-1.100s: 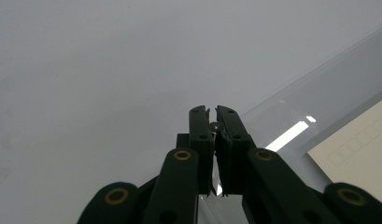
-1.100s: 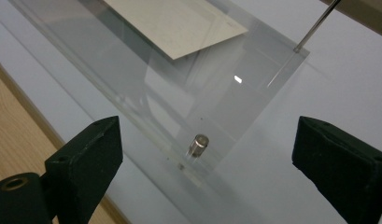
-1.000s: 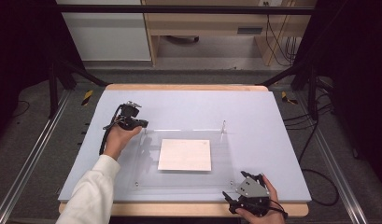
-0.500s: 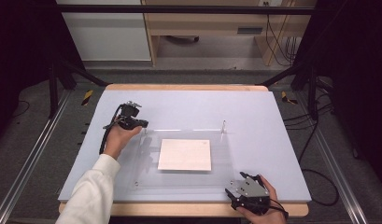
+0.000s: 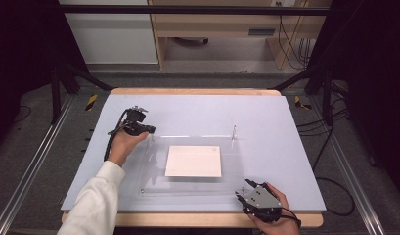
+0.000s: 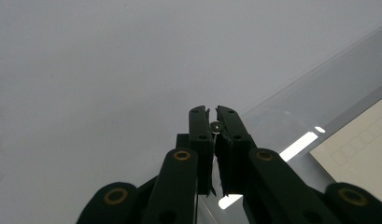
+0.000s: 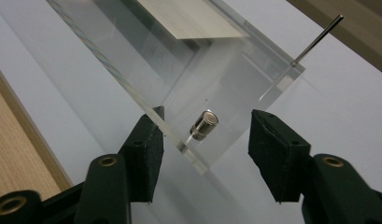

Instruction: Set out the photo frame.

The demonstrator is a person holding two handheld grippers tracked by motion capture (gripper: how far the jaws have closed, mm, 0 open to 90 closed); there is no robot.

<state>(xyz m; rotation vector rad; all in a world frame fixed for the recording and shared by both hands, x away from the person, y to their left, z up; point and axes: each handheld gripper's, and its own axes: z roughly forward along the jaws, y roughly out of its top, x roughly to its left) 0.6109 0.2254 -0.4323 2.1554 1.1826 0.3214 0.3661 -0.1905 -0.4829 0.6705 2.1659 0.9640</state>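
A clear acrylic plate (image 5: 192, 187) lies on the lavender mat with a white sheet (image 5: 193, 160) at its middle. My left gripper (image 5: 147, 130) sits at the plate's far left corner. In the left gripper view it (image 6: 215, 112) is shut on a small metal pin (image 6: 217, 125). My right gripper (image 5: 242, 188) is at the plate's near right corner. Its jaws (image 7: 207, 115) have just been closing and stand on either side of a short metal stud (image 7: 205, 124) on that corner of the plate (image 7: 132, 60), with a gap on each side.
A thin metal pin (image 5: 233, 131) stands upright at the plate's far right corner, also seen from the right gripper (image 7: 317, 39). The mat (image 5: 266, 112) covers a wooden table whose front edge (image 5: 188, 219) runs just behind my right hand. Cables trail on the floor to the right.
The right gripper's jaws have narrowed around the stud at the near right corner. Both hands have stayed where they were, and the left gripper is unchanged.
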